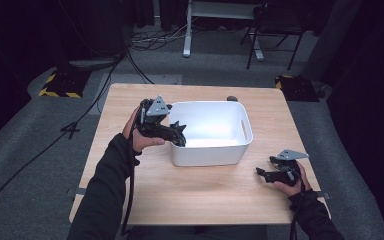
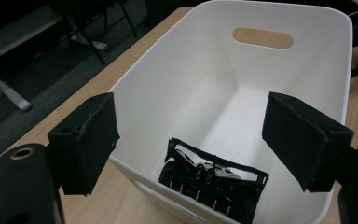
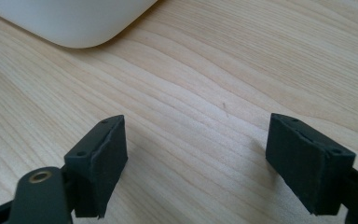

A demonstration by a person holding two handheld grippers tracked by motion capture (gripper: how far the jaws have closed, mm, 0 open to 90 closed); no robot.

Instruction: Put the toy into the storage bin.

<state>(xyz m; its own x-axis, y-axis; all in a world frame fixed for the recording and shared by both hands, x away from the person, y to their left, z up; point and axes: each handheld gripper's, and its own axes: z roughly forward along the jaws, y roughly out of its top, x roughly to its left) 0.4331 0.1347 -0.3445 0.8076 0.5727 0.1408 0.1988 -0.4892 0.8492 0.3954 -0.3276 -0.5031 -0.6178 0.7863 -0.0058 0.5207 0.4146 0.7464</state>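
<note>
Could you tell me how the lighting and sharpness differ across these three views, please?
High view: bright table, very dark surroundings. Left gripper view: white bin evenly lit, black object inside lacks detail. Right gripper view: wood grain crisp, jaws slightly soft.

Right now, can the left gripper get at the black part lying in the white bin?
Probably yes. The left gripper hangs over the white bin's near rim, jaws open, and the black part lies uncovered just below. The bin wall beside it may crowd one jaw.

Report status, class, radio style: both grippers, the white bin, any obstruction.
Left gripper open, over the white bin's near end. Right gripper open, empty, low over bare table. Black toy car inside bin. Nothing obstructing.
</note>
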